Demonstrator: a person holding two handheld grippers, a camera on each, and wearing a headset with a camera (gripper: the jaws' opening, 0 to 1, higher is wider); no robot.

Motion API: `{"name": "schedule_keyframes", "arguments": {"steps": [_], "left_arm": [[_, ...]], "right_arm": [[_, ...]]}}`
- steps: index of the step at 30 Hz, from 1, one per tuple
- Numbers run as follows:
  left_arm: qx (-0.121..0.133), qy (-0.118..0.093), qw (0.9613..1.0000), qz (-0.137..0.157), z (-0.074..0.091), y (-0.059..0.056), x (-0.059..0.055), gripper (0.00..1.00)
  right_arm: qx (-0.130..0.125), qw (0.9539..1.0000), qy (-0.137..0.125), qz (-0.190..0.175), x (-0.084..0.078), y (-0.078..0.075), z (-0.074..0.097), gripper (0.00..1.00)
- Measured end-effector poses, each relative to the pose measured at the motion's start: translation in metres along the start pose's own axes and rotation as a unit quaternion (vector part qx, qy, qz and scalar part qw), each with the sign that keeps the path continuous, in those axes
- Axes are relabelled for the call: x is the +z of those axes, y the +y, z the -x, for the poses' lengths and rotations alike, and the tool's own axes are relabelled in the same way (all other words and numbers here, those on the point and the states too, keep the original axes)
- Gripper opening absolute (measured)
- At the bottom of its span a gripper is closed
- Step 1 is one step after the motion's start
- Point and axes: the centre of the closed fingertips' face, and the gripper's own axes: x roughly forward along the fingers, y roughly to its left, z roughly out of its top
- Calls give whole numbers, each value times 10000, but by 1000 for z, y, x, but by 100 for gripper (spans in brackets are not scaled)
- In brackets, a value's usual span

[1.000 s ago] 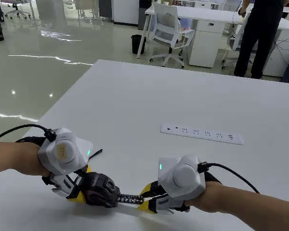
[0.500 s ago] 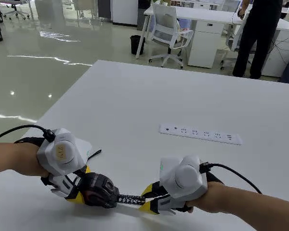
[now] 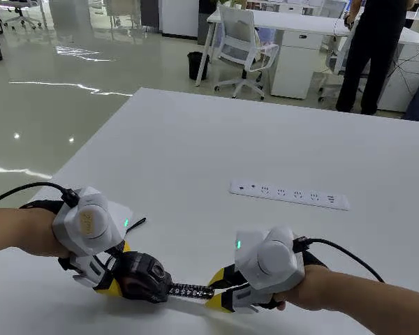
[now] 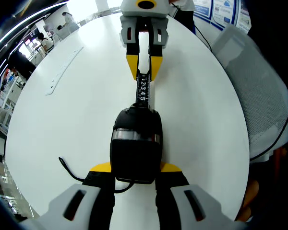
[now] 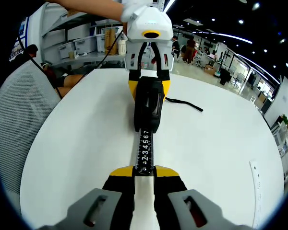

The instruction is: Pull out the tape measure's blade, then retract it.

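Head view puts the tape measure [image 3: 143,277] at the near edge of the white desk [image 3: 195,153], its black case clamped between the jaws of the left gripper [image 3: 120,269]. A short run of blade [image 3: 190,289] reaches from the case mouth toward the person's right, where the right gripper [image 3: 215,291] is clenched on its free end. In the right gripper view the numerals two to seven read between the yellow jaw tips and the case, so the blade looks only a little way out, with the retract not yet due.

The blade's long axis runs straight from one gripper to the other, low over the desk, and each gripper looks along it at the other. The case lies to the left of the right gripper. More blade should therefore come by drawing the right gripper rightward along that line while the left one anchors the case. A pull off that axis could kink the blade or twist the case.

A black wrist strap [image 5: 185,104] lies loose on the desk beside the case. A white power strip [image 3: 290,195] lies farther back, well apart.
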Motion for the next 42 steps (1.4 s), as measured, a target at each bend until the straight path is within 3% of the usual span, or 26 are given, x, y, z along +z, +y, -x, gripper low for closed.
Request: {"name": "schedule_keyframes", "arguments": {"steps": [42], "left_arm": [[-10, 34, 10000, -8, -1, 1, 1, 27]], "right_arm": [[-2, 10000, 36, 38, -17, 2, 16, 13]]}}
